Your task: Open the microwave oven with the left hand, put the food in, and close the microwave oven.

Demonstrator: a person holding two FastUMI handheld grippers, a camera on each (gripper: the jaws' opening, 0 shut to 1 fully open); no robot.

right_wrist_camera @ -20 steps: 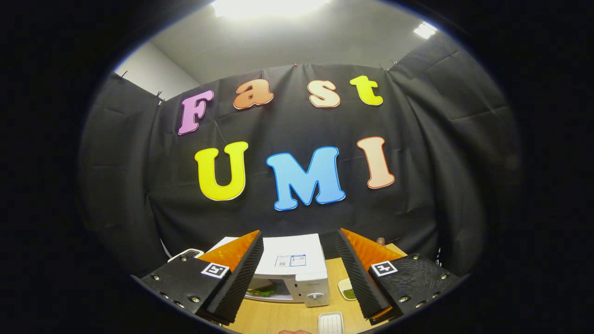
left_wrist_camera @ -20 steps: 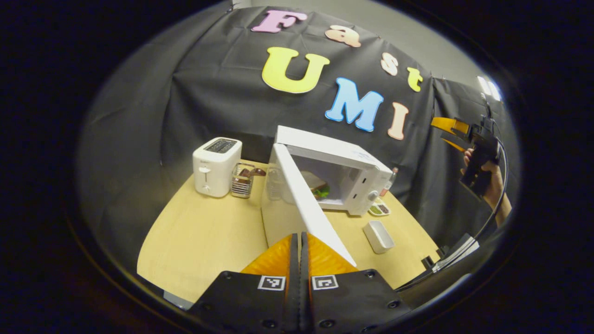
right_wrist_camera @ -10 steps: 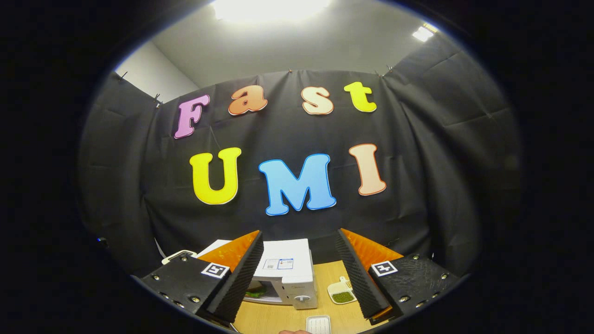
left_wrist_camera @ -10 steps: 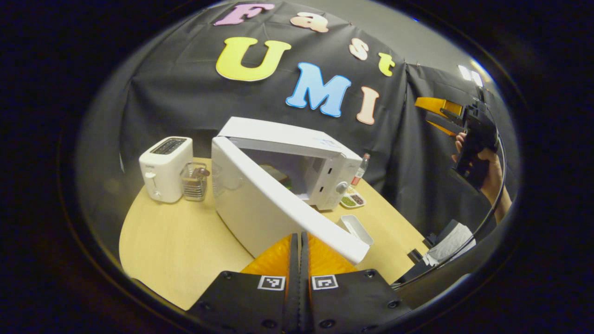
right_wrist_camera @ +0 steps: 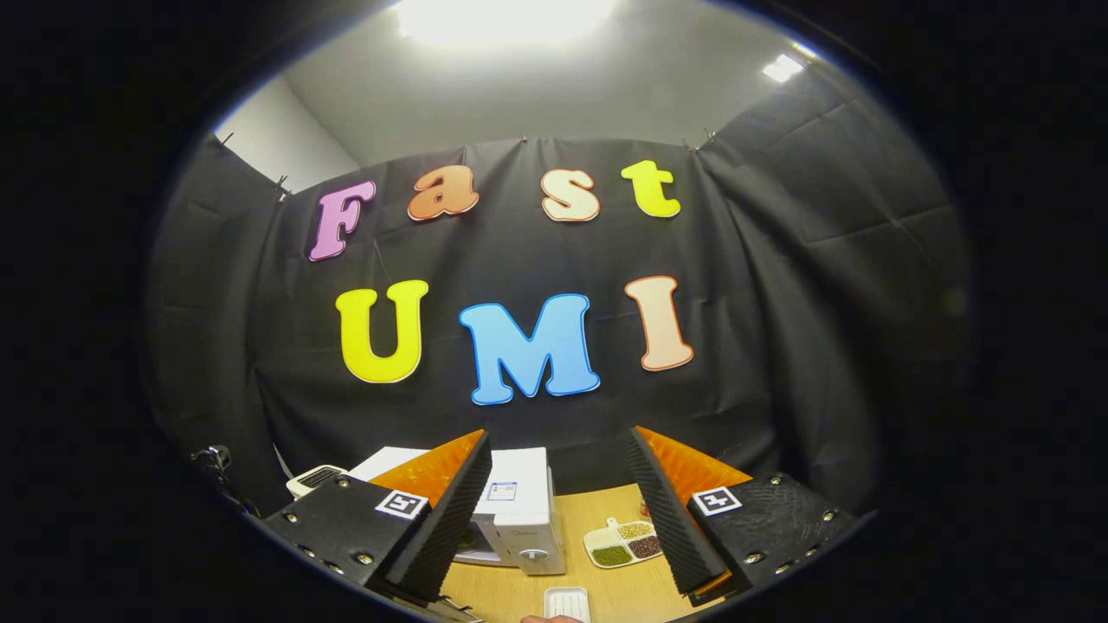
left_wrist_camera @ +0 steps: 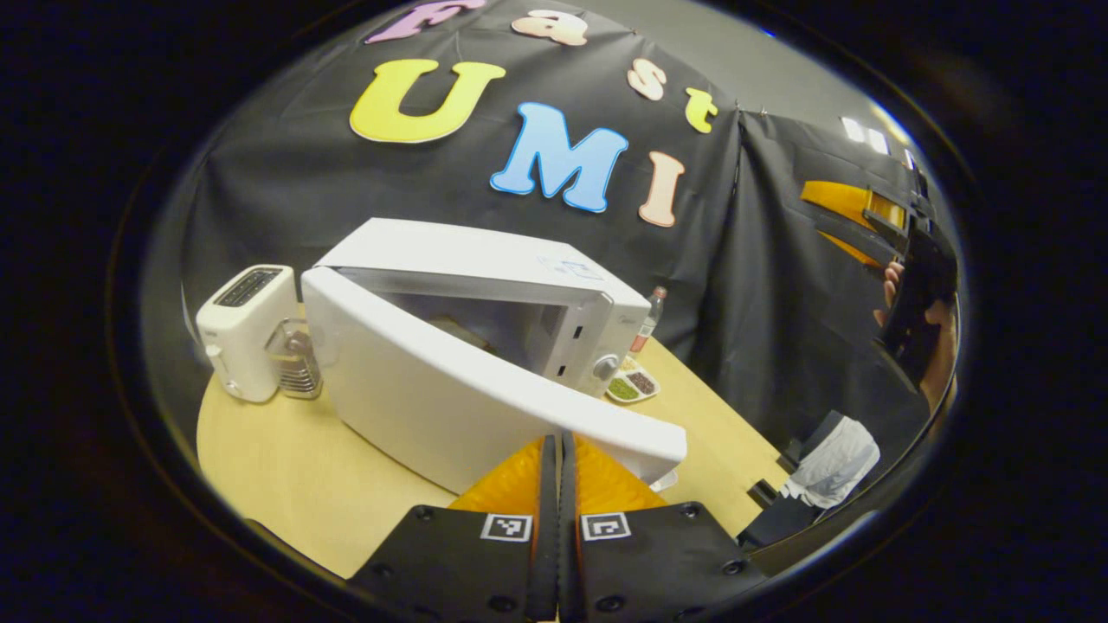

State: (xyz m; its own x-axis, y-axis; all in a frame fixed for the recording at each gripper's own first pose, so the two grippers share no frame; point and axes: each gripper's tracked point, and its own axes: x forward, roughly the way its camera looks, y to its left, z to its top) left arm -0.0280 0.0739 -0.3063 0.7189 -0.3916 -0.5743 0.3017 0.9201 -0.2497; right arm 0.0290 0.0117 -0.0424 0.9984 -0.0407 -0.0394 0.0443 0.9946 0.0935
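Note:
The white microwave [left_wrist_camera: 485, 260] stands on the wooden table [left_wrist_camera: 260, 433]. Its door [left_wrist_camera: 450, 389] is ajar, hinged at the left and swung most of the way toward the body. My left gripper [left_wrist_camera: 558, 437] is shut with nothing between its fingers, and its tips rest against the door's outer face near the free edge. The food shows dimly as a dark shape [left_wrist_camera: 459, 329] inside the cavity. My right gripper [right_wrist_camera: 558, 437] is open and empty, held high above the microwave [right_wrist_camera: 519, 506]. In the left gripper view a hand holds it up at the far right [left_wrist_camera: 853, 221].
A white toaster [left_wrist_camera: 247, 333] and a small wire rack [left_wrist_camera: 294, 363] stand left of the microwave. A divided dish of beans [right_wrist_camera: 623, 545], a bottle [left_wrist_camera: 647, 324] and a small white tray [right_wrist_camera: 567, 601] lie right of it. A crumpled white bag [left_wrist_camera: 831, 459] lies beyond the table's right edge.
The microwave door has swung from wide open toward the body, with my shut left gripper following against it. My right gripper stays raised and open, drifting slightly.

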